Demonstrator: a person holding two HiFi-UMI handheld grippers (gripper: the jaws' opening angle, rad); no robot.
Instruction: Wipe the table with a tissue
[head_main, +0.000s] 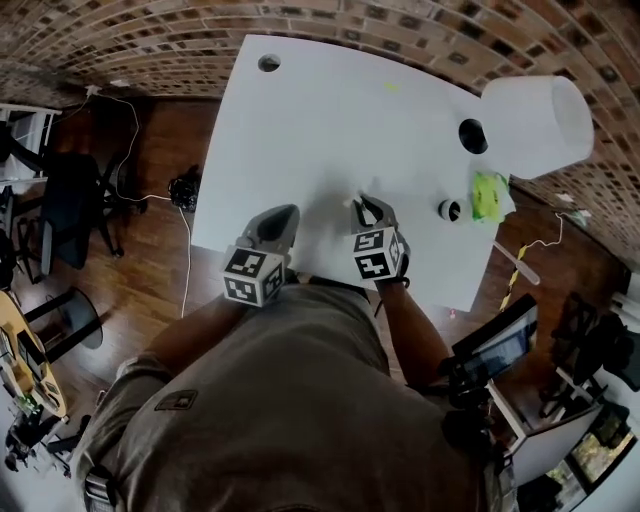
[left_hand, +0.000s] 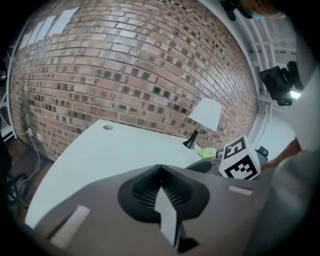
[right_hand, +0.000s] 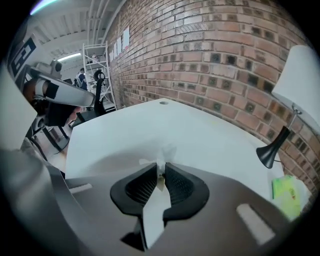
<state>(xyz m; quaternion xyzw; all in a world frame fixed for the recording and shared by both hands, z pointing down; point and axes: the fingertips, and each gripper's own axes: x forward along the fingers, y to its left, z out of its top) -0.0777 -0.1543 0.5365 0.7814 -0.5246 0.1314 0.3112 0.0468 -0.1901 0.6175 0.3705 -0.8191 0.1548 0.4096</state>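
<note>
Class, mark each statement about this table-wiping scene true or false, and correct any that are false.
1. The right tongs are shut on a white tissue. True.
2. The left tongs also grip a tissue. False: they are shut with nothing between them.
3. A lamp with a white shade stands at the far right of the white table. True.
4. The green packet lies next to the left tongs. False: it lies on the table's right side, close to the lamp.
</note>
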